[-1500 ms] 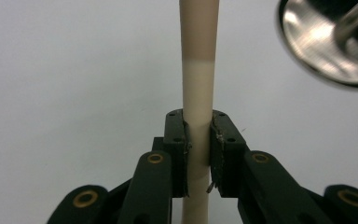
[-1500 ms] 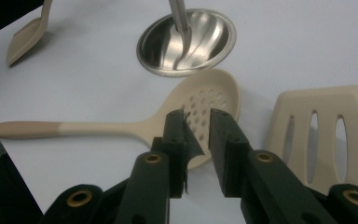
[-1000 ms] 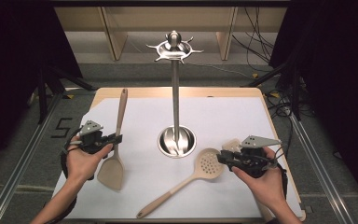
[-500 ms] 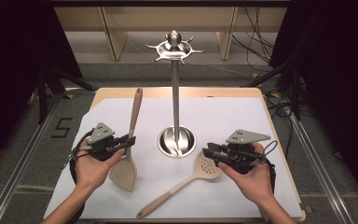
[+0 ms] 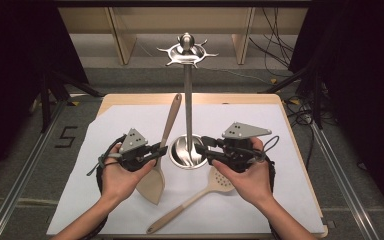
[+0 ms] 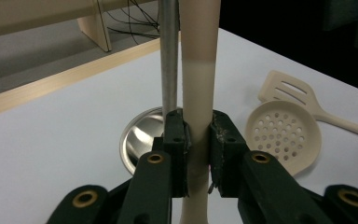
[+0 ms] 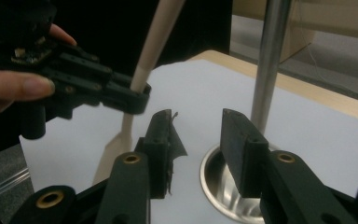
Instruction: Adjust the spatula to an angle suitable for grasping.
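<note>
Left gripper [image 5: 156, 150] clamped on handle of wooden spatula [image 5: 161, 150], pads squeezing it from both sides. Spatula stands near upright, blade down over white sheet [image 5: 105, 135], handle just beside steel pole of utensil stand [image 5: 188, 107]. Right gripper [image 5: 203, 146] has jaws apart, just been opening, nothing between them, tips over stand's round base. Skimmer [image 5: 219, 180] lies flat on sheet under right hand [image 5: 247, 175]. Slotted turner [image 6: 291, 91] lies partly under skimmer's head.

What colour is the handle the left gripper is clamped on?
Pale beige, darker tan higher up the spatula handle; clearest in the left gripper view.
</note>
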